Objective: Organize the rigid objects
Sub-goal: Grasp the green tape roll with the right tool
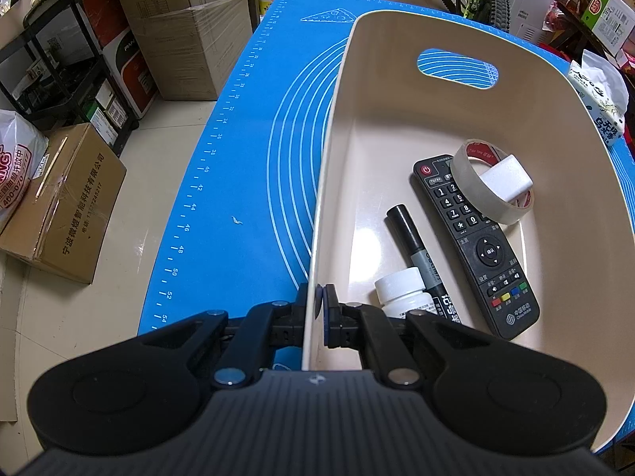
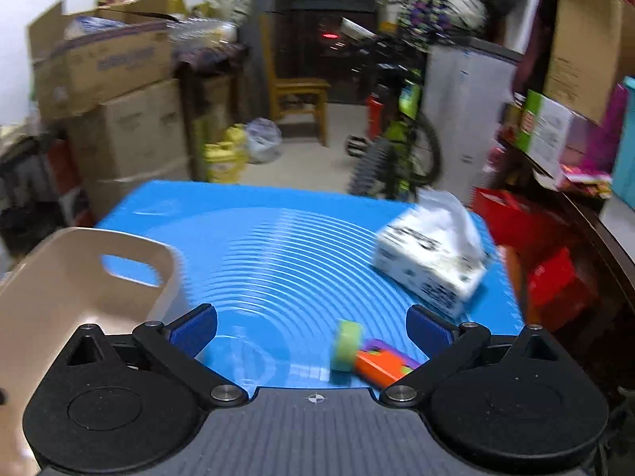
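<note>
Left gripper (image 1: 320, 297) nearest, clamped on the near left wall of the beige bin (image 1: 337, 127), one pad each side of the rim. Bin sits on the blue mat (image 1: 238, 150).

Inside the bin, near end: white bottle (image 1: 401, 291) on its side, just beside a black marker (image 1: 416, 254). Right of the marker, a black remote (image 1: 476, 250), lying lengthwise, near to far. At the remote's far end a tape roll (image 1: 482, 182) leans across its top buttons, and a white block (image 1: 506, 178) pokes through the roll's hole. Far wall of the bin has a handle slot with mat showing through.

Right gripper (image 2: 311, 327) released, jaws spread wide, nothing between them; it hangs over the mat. The right wrist view is blurred. Just ahead of its right finger, on the mat: a green roll (image 2: 346, 346) standing on edge, touching an orange-and-purple item (image 2: 381, 361) lying flat on its right. What that item is, cannot tell. Both lie outside the bin, well to its right.

Further out on the mat's right side, a tissue box (image 2: 430, 261), tissue sticking up.

Beyond the table: cardboard boxes (image 2: 119, 79) stacked far left, yellow jugs (image 2: 222, 158) on the floor, a wooden chair (image 2: 297, 95), a bicycle (image 2: 397, 146).
</note>
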Motion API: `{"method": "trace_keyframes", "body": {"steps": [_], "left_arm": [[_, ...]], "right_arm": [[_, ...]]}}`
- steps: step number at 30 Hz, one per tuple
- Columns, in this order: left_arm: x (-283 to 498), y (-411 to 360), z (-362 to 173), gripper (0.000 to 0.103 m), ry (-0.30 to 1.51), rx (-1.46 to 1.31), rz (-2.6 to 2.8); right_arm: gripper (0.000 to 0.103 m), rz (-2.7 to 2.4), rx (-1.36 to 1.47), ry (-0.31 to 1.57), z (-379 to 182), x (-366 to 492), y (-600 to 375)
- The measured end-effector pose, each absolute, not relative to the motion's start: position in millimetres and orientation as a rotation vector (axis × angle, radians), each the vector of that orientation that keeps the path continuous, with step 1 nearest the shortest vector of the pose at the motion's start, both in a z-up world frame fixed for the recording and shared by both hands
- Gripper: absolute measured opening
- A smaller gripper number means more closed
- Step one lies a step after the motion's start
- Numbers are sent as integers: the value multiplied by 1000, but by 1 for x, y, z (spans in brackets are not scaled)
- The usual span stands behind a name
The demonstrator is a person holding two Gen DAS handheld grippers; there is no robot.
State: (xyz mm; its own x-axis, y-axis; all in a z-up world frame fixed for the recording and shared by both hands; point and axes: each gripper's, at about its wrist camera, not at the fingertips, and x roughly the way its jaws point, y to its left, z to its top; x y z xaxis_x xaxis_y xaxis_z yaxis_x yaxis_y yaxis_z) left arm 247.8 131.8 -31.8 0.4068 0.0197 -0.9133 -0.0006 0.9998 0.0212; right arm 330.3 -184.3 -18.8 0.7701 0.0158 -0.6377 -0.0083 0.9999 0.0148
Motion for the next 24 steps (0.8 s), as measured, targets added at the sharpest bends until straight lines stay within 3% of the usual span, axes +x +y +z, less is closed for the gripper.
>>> {"method": "trace_keyframes", "body": {"steps": [14,24], "left_arm": [[248,132,-32,7,1152,26,15],[249,130,-32,8,1154,31,17]], "right_arm": [[101,-20,-3,734,-82,369,-192],[84,-35,-69,746,-97,389,-179]]}}
